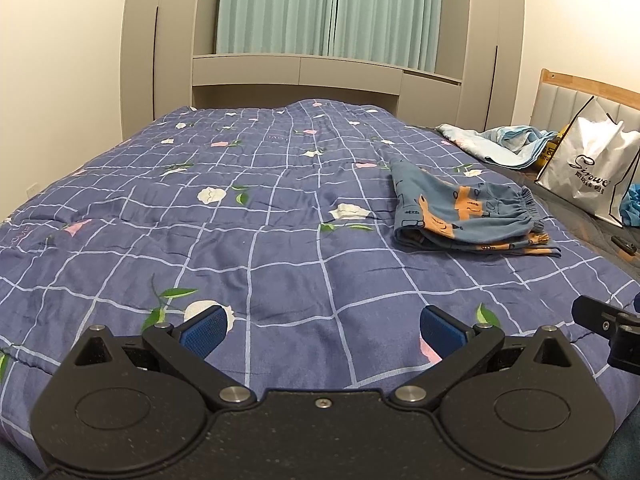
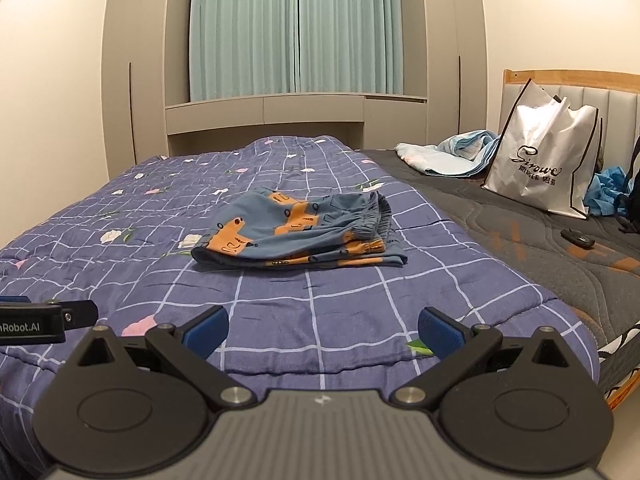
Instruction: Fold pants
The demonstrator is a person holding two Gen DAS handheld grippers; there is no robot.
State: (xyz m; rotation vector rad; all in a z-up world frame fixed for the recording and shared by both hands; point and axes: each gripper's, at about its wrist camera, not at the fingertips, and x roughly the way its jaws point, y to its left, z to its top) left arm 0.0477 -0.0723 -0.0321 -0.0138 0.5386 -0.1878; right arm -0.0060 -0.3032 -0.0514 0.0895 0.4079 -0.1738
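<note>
Left wrist view shows the left gripper [image 1: 324, 326] with its 2 blue pads spread wide, nothing between them, hovering low over the near edge of the blue checked quilt [image 1: 224, 240]. Right wrist view shows the right gripper [image 2: 323, 326] equally released and empty. Ahead of both, well apart from either, the pants [image 2: 298, 234] lie on the quilt in a compact layered bundle, elastic waistband toward the headboard side, so the folding looks done or nearly so; at most a final tidying seems left. The other tool's body at that view's left edge reads "nRobot.AI". Further right, a white shopping bag [image 2: 540, 160] on the grey mattress [image 2: 520, 248] carries a script logo, roughly "Sirowe", over small characters I cannot read.
</note>
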